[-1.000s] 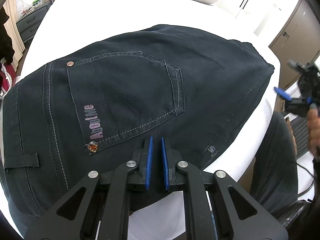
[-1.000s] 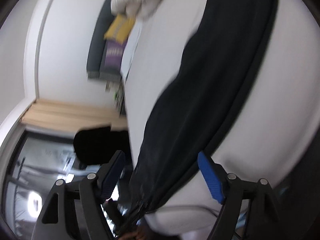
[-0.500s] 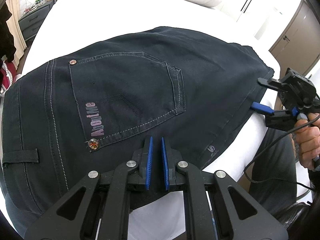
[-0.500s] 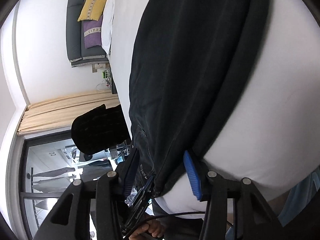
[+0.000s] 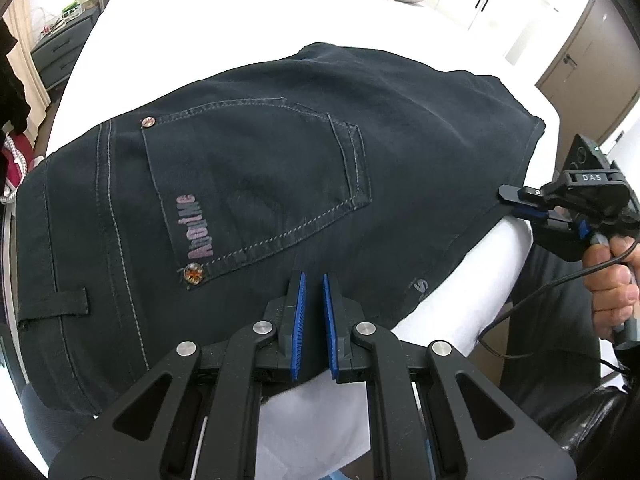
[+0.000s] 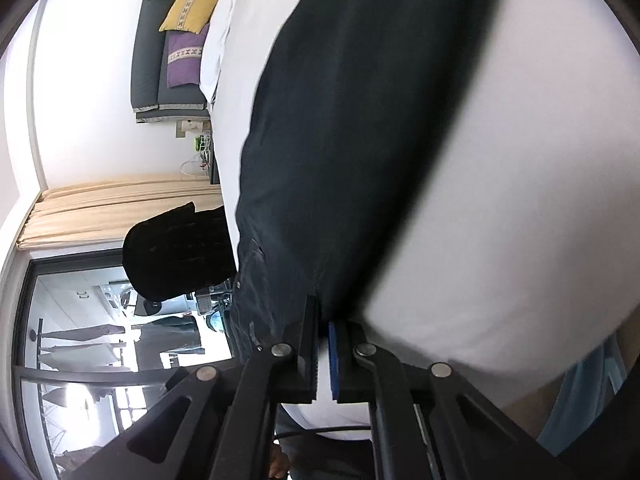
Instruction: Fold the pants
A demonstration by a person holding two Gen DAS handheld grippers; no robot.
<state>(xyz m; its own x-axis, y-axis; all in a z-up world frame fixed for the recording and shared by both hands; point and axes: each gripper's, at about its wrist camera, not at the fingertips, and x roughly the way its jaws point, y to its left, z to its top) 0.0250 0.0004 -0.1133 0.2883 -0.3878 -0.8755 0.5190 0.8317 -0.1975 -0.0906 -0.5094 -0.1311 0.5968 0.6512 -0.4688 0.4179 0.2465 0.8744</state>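
A: Left wrist view?
B: The pants [image 5: 280, 184] lie flat on the bed [image 5: 240, 20], long axis running left to right. The left gripper [image 5: 313, 280] pinches their near edge; the right gripper [image 5: 520, 204] bites the far-right edge.

A: Right wrist view?
B: Right gripper [image 6: 322, 320] pressed together on the pants [image 6: 340, 140], which stretch away ahead of it.

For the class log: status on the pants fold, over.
Left hand-held gripper shut on pants near edge. Right hand-held gripper shut on pants edge. Pants flat on bed. Nothing in the way.
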